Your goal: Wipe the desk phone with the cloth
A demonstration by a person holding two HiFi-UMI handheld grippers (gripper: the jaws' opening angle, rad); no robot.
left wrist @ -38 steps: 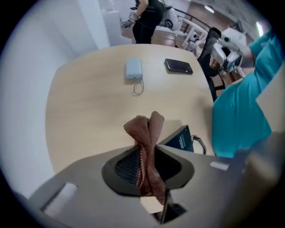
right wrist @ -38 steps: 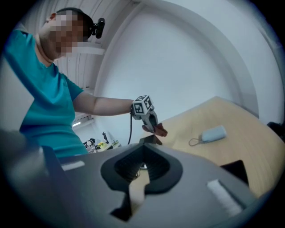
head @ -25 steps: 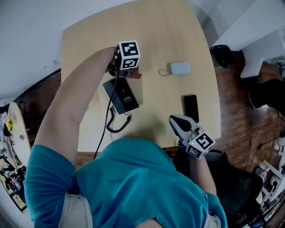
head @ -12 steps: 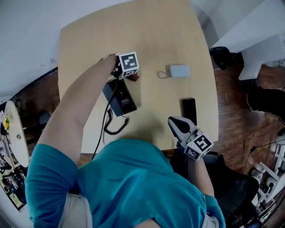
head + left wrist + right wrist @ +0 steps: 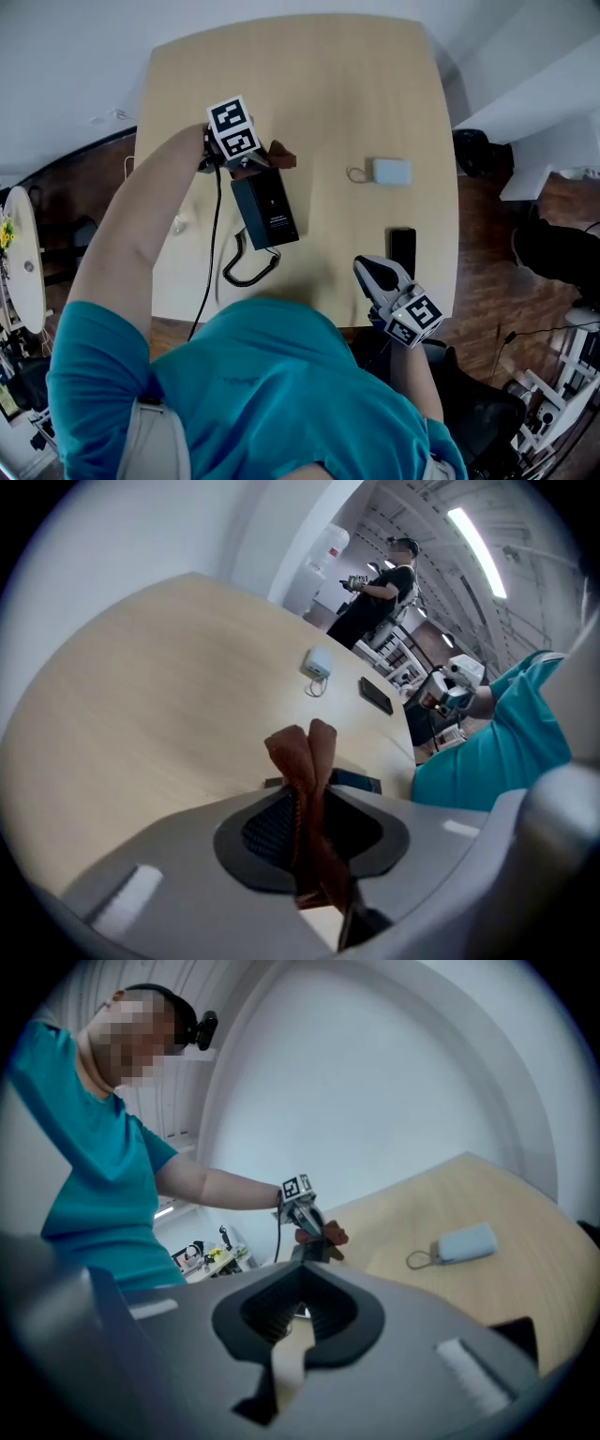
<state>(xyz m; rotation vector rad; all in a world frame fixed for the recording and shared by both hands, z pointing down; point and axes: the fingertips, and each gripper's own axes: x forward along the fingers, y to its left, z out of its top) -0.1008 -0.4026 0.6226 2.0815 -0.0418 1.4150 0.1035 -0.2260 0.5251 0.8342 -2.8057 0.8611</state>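
The black desk phone point(image 5: 267, 208) lies left of the middle of the wooden table point(image 5: 319, 84), and its coiled cord point(image 5: 246, 267) trails toward me. My left gripper point(image 5: 261, 161) hovers at the phone's far end, shut on a brown cloth point(image 5: 279, 156). In the left gripper view the cloth point(image 5: 305, 761) stands up folded between the jaws, and a sliver of the phone point(image 5: 354, 781) shows behind it. My right gripper point(image 5: 375, 272) hangs at the table's near edge, shut and empty.
A small grey-blue case point(image 5: 391, 172) with a loop cord lies right of the phone. A black smartphone point(image 5: 403, 251) rests near the right gripper. Another person point(image 5: 375, 592) stands far off. A dark chair point(image 5: 487, 412) stands at lower right.
My left gripper with the cloth has shifted left across the phone's far end, and the head view has swung a little. The right gripper has kept its place.
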